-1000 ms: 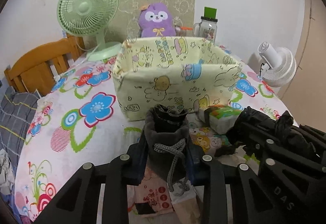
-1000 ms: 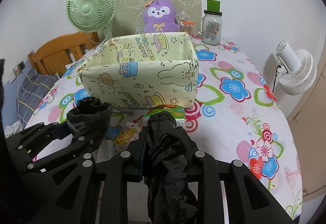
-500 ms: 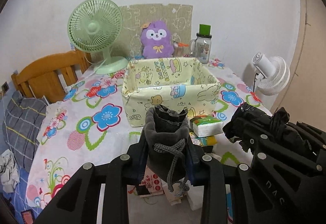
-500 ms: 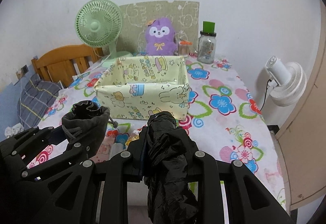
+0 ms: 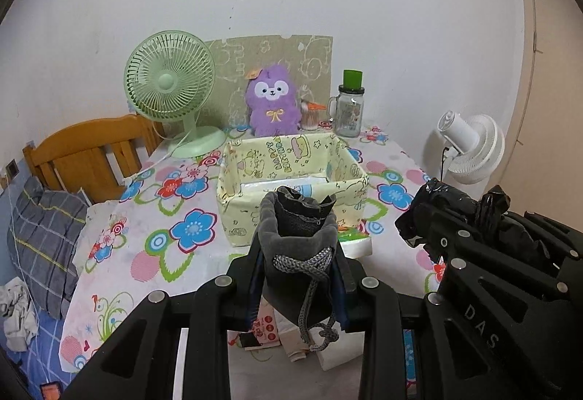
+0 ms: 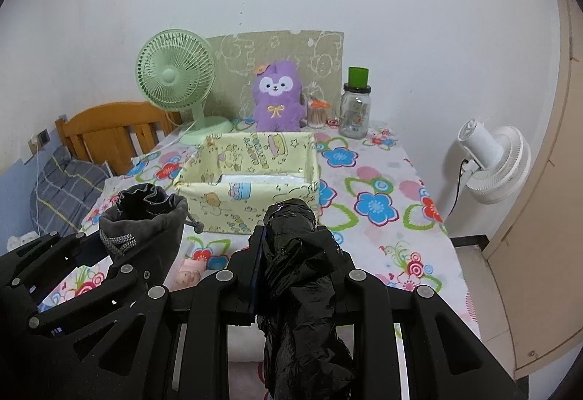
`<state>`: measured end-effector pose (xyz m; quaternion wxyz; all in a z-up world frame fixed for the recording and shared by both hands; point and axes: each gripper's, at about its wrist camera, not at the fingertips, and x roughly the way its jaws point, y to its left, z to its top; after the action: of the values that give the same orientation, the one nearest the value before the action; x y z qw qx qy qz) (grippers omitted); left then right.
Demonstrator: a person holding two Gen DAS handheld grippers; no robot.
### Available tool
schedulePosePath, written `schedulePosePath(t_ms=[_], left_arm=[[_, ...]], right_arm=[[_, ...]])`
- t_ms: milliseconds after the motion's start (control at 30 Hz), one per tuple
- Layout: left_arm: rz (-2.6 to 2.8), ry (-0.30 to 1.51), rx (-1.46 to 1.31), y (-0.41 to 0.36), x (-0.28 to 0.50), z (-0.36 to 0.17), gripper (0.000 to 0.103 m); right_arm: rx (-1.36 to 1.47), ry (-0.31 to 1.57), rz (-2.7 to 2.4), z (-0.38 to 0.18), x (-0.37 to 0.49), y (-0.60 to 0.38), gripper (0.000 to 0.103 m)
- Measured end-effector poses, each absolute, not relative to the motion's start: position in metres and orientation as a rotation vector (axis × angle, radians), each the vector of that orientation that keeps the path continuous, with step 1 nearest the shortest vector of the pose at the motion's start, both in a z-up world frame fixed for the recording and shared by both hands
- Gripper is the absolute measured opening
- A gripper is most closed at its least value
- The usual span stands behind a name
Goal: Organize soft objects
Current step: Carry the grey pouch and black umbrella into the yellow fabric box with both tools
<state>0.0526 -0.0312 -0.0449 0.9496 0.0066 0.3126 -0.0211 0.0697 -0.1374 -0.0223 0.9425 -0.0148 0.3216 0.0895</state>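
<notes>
Nearest the left wrist camera, the left gripper [image 5: 297, 267] pinches a grey drawstring fabric pouch [image 5: 297, 236] between its fingers, the pouch's mouth upward and its braided grey cord [image 5: 309, 294] hanging below. Beside it the right gripper [image 6: 297, 269] clamps a crumpled black plastic bag [image 6: 302, 276] that stands up between its fingers and trails down under them. Both are held above the near edge of a table under a flower-printed cloth [image 6: 375, 207], where a white tissue pack with a green top [image 5: 355, 241] and some small packets [image 5: 266, 325] lie. Farther on sits an open pale-yellow cartoon-printed fabric box [image 5: 291, 177]. Behind it, against the wall, stand a mint-green desk fan [image 5: 171, 90], a purple plush toy [image 5: 271, 105] and a glass jar with a green lid [image 5: 349, 105]; a white fan [image 6: 492, 159] stands off the table to the right.
</notes>
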Motion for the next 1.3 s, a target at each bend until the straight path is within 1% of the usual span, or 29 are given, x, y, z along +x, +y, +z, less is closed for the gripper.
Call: schedulePosePath(t_ms=[533, 1300], left_arm=[[-0.013, 0.626, -0.013, -0.023, 0.087, -0.031, 0.031], [-0.014, 0.66, -0.061, -0.005, 0.164, -0.038, 0.031]], right_arm=[[-0.042, 0.633, 0.197, -0.005, 0.107, -0.129, 0.029], [-0.049, 0.629, 0.189, -0.005, 0.187, -0.112, 0.029]])
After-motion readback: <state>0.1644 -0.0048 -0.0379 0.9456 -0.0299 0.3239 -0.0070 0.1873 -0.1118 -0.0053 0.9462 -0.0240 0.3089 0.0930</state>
